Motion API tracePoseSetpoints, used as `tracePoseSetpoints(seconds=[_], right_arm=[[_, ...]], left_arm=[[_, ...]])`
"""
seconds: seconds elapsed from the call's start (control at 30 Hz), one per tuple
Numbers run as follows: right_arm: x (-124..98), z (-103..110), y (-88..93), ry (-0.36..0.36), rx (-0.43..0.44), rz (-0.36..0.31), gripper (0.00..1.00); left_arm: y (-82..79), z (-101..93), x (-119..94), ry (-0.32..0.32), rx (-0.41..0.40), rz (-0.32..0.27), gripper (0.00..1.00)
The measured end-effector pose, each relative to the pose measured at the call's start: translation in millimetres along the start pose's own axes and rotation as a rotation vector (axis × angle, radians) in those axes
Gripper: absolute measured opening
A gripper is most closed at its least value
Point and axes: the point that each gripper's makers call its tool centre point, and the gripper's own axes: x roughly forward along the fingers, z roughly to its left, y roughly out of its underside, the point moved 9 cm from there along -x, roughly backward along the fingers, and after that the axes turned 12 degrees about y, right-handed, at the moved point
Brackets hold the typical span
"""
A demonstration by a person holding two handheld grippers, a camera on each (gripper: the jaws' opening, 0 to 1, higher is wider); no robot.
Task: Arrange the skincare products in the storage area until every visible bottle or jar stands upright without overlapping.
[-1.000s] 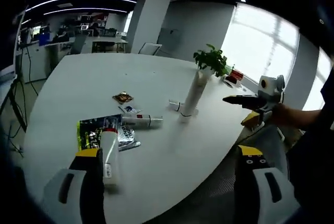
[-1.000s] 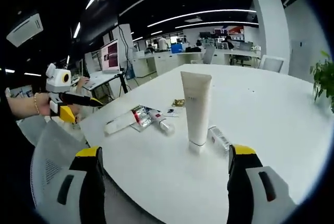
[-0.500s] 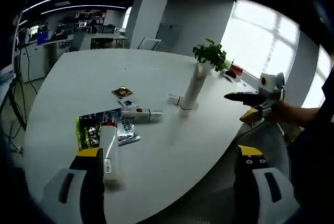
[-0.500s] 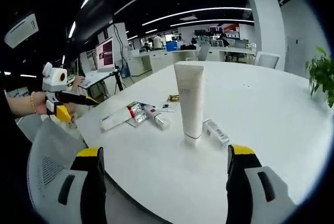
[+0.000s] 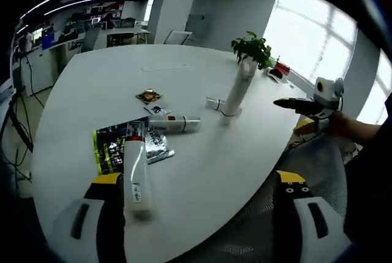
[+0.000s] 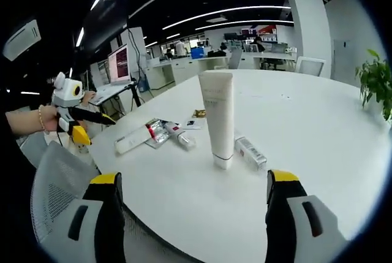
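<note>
A tall white tube [image 5: 236, 94] [image 6: 217, 119] stands upright on its cap on the white table [image 5: 202, 165]. A small bottle [image 5: 214, 103] [image 6: 251, 152] lies flat beside it. A white bottle with a red band [image 5: 174, 125] [image 6: 182, 137] lies on its side, and a large white tube with a red cap [image 5: 135, 174] [image 6: 131, 141] lies over a dark green packet [image 5: 110, 149]. My left gripper [image 5: 202, 214] hovers open at the table's near edge, its left jaw by the large tube. My right gripper [image 6: 196, 214] is open and empty short of the upright tube.
A silver sachet [image 5: 156, 146], a brown sachet [image 5: 149, 97] [image 6: 199, 113] and a small blue sachet [image 5: 158, 110] lie flat. A potted plant [image 5: 252, 48] [image 6: 376, 85] stands at the far edge. Mesh chairs [image 6: 55, 189] sit by the table edge. Each gripper shows in the other's view, the right gripper [image 5: 303, 105] and the left gripper [image 6: 86, 116].
Both views have drifted slightly with the hands. Nothing on the table has moved, and both grippers stay open and empty.
</note>
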Motion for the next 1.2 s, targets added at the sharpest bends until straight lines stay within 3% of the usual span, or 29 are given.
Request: tracePoseSetpoints(seconds=[0.1,0.4,0.57,1.1,1.2], right_arm=[[-1,-1,-0.6,0.01,0.003,-0.004,0.97],[-3,-3,-1.1,0.034,0.021,-0.012,0.96],[-4,-5,-1.0,0.041,0.026,-0.01,0.95],[-2,-7,0.8,0.063,0.036,0.002,0.94],[-2,-8,1.4,0.069,0.037,0.006,0.94]], left_arm=[[-6.3,7.4,5,-0.047,0.031,0.053,0.91],[-17.2,31.7,27,-0.072,0.046,0.234,0.87],[-22.7,42.4,35,-0.09,0.063,0.331,0.72],[-39.1,82.7,72,-0.154,0.083,0.535,0.51],[-37.3,90.1,78,-0.181,0.088,0.607,0.49]])
